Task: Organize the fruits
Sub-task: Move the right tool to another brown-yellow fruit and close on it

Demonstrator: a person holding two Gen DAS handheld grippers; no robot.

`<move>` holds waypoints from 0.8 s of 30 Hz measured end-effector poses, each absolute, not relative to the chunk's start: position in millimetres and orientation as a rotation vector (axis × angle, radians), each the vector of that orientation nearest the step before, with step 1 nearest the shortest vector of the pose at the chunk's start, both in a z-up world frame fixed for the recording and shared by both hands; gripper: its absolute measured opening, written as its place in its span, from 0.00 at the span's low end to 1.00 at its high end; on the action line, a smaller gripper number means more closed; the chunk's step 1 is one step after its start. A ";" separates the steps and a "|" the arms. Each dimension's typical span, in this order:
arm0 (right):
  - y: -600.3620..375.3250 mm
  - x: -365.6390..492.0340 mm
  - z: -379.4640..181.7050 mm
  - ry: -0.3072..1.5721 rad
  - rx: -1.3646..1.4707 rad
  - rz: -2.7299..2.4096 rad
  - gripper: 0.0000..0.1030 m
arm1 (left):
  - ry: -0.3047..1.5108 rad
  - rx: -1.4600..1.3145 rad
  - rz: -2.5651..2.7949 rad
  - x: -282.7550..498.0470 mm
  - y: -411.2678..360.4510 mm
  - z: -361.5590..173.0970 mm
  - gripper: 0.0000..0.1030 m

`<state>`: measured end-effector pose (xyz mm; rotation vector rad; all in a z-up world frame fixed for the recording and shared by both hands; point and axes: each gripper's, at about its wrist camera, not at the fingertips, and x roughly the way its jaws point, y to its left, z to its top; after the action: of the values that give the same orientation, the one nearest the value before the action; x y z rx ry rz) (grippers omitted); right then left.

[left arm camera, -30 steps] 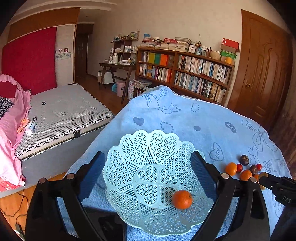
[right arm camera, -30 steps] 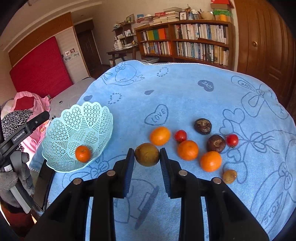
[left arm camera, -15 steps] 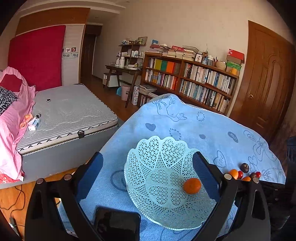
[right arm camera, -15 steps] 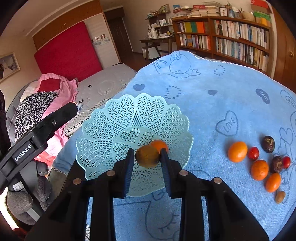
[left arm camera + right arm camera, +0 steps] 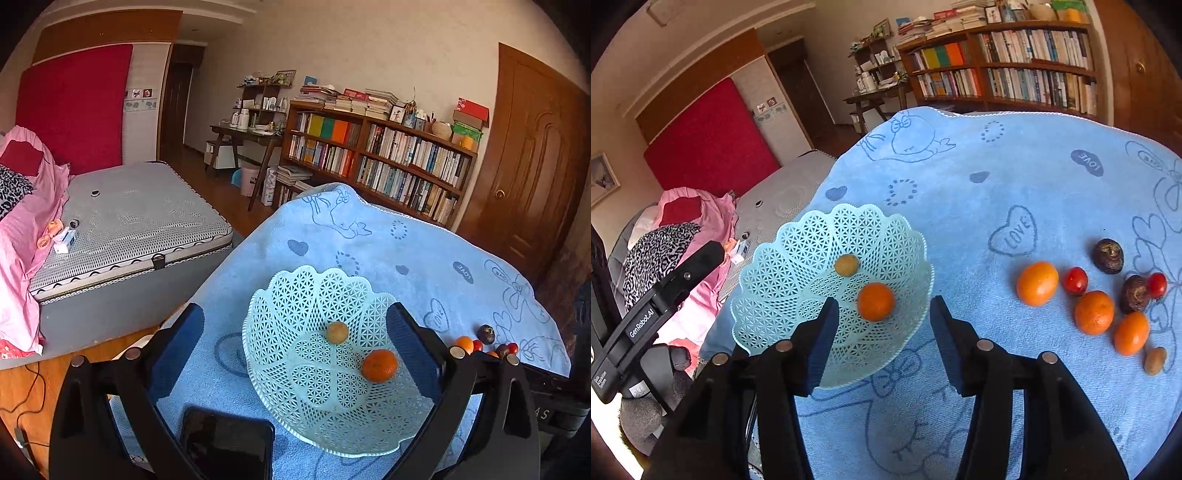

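A pale green lattice basket sits on the blue cloth at the table's left. Inside lie an orange and a small yellow-brown fruit. My right gripper stands open over the basket's near rim, nothing between its fingers. My left gripper is open too, its fingers wide on either side of the basket. To the right on the cloth lie several loose fruits: oranges, red cherry tomatoes, dark wrinkled fruits and a small brown one.
A black phone lies on the cloth near the basket's front edge. The blue cloth covers the table. A bed stands off the table's left side; a bookshelf and a wooden door are behind.
My right gripper has opened and let the yellow-brown fruit drop into the basket, then drawn back. The left gripper has drifted back and left, so the basket sits further right in its view.
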<state>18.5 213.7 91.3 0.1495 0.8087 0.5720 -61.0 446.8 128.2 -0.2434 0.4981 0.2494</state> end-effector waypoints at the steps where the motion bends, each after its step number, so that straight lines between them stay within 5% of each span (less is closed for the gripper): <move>1: 206.9 19.8 91.9 0.800 0.159 0.552 0.52 | 0.498 -0.243 0.243 -60.9 445.3 127.8 0.97; 24: 43.7 26.8 60.1 0.803 0.299 0.118 0.58 | 0.501 -0.166 0.149 -55.0 396.7 133.5 0.97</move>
<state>26.8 43.7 60.1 0.2987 0.8026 0.1178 -55.0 396.7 133.5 -0.1661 0.5005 0.1486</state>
